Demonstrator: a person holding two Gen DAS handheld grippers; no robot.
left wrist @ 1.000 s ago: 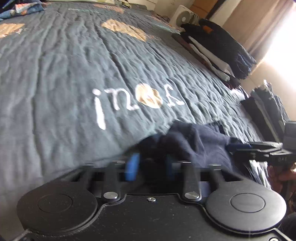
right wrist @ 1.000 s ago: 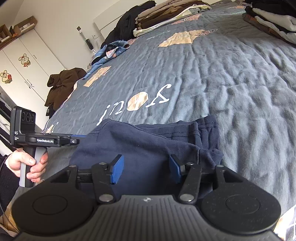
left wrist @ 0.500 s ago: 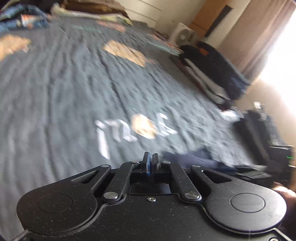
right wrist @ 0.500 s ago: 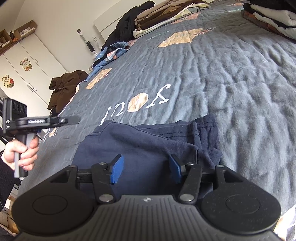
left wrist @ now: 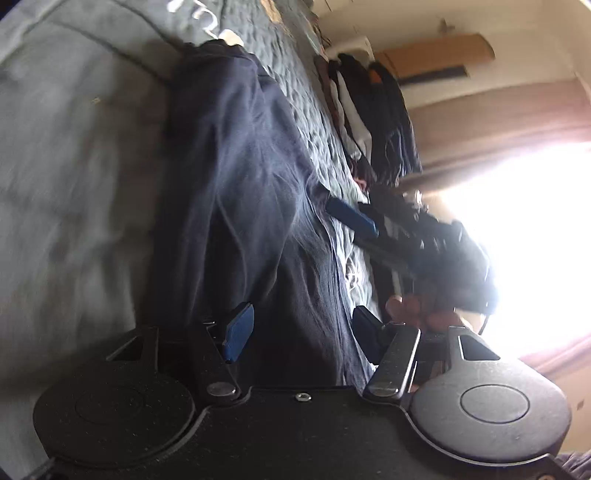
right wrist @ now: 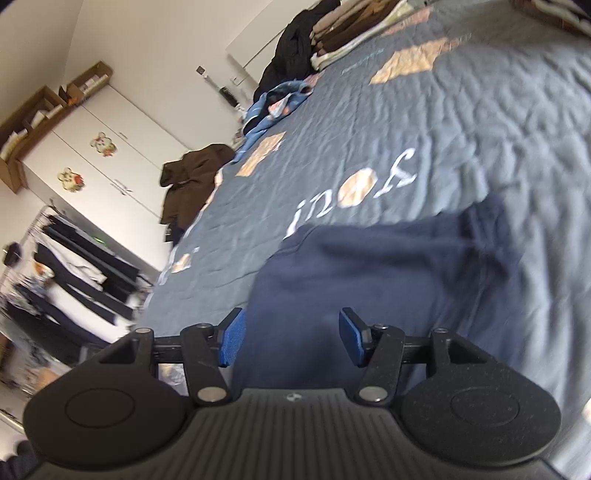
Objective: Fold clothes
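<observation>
- Garment: navy garment (right wrist: 369, 280) lies folded on grey-blue bedspread (right wrist: 480, 122), just below the white lettering (right wrist: 354, 195) printed on it.
- Left wrist view is rolled sideways and blurred; I see the same navy garment (left wrist: 240, 184) running up the frame, bedspread (left wrist: 74, 166) to its left.
- My left gripper (left wrist: 299, 332): jaws have just been opening, blue pads now stand apart. Navy cloth shows in the gap between them, but the pads do not press on it. Released.
- My right gripper (right wrist: 291, 339): jaws apart, blue pads clear of the cloth, hovering over the near edge of the garment. Nothing gripped.
- From the left wrist view I also see the right gripper (left wrist: 354, 218) side-on, blue fingertip reaching over the garment's right edge; I cannot tell whether it touches. Fingers of the person's right hand (left wrist: 417, 306) wrap its handle, strong window glare behind.
- Garment's right side in the right wrist view is bunched into a thicker fold; left side is flat, with a straight edge.
- Background, right wrist view: stack of folded clothes (right wrist: 351, 33) at the far end of the bed, blue patterned cloth (right wrist: 280, 99) at its left edge, brown jacket (right wrist: 188, 177) hanging off the side, white wardrobe (right wrist: 92, 158) with stickers, dark clothes on a rack (right wrist: 74, 266).
- Left wrist view: another pile of dark and white clothes (left wrist: 373, 110) on the bed's far side, near the curtain (left wrist: 498, 110).
</observation>
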